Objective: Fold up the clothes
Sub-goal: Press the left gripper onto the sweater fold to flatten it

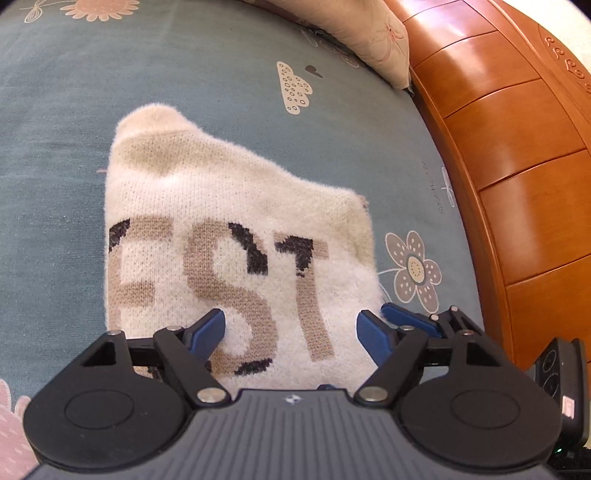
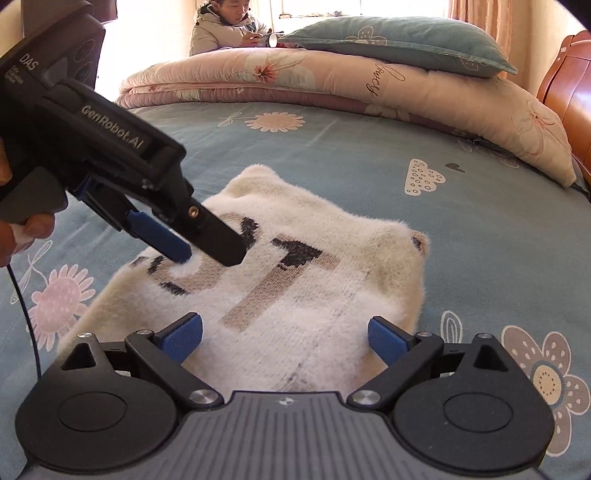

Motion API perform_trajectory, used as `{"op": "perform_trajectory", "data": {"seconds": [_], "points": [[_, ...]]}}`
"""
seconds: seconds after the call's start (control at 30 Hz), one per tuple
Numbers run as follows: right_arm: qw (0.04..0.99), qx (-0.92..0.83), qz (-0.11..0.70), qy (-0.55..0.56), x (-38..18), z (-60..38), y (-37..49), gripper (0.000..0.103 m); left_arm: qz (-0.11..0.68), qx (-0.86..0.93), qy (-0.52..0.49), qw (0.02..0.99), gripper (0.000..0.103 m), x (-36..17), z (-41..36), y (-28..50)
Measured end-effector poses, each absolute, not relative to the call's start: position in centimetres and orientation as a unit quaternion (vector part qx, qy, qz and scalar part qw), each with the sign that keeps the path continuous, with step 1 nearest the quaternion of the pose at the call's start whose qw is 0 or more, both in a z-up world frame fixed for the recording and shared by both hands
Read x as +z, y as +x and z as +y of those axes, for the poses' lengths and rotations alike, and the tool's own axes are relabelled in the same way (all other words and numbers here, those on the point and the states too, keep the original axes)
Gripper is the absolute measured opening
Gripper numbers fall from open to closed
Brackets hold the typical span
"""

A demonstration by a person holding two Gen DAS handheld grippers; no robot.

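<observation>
A: Status of the carrying surface?

B: The bed [image 2: 332, 155], covered in a grey-blue sheet printed with flowers and clouds, is carrying everything. A rolled pink floral quilt [image 2: 332, 81] is lying along its far edge, with a blue-green pillow [image 2: 399, 40] resting on top. A glossy orange-brown wooden headboard [image 1: 517, 147] is bordering the bed's right edge.

A: And the garment?

B: The cream sweater [image 2: 295, 295] is lying folded into a compact block near the bed's near edge. The knit is fluffy, with a fuzzy outline. Large tan letters with black patches are crossing its upper face; the lettering is only partly showing, cut off at the fold on one side.

A: Gripper condition?

B: The left gripper [image 1: 291, 328] is standing with its jaws well apart, holding nothing; in the right wrist view the blue pads [image 2: 162, 240] are tilting down onto the sweater's lettered face. Whether they are pressing or only brushing the pile is not determinable. The right gripper [image 2: 284, 336] is spread wide above the sweater's near edge, gripping nothing.

A: Anything obscured?

B: The sweater's near edge is hidden behind both gripper bodies. A person in a pale coat [image 2: 225, 29] is sitting beyond the quilt.
</observation>
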State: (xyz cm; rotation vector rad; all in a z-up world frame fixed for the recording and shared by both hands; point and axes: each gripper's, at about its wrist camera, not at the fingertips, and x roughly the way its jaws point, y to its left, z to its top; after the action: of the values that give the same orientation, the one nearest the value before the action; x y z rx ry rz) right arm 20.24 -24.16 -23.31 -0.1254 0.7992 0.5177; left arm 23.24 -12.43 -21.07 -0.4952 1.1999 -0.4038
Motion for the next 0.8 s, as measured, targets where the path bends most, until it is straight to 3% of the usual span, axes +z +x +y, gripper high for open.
{"op": "perform_trajectory", "data": {"seconds": [0.23,0.53,0.8], "points": [[0.879,0.245,0.396,-0.103,-25.5,-22.6,18.7,0.103,0.562,-0.188,-0.217,0.776,0.077,-23.6,-13.8,22.9],[0.879,0.215,0.418,-0.085,-23.8,-23.5,15.9,0.102,0.565,-0.249,-0.223,0.754,0.077,-19.9,-17.0,21.3],[0.859,0.203,0.465,-0.065,-24.8,-24.6,10.4,0.103,0.608,-0.276,-0.201,0.717,0.077,-23.4,-22.6,19.6]]}}
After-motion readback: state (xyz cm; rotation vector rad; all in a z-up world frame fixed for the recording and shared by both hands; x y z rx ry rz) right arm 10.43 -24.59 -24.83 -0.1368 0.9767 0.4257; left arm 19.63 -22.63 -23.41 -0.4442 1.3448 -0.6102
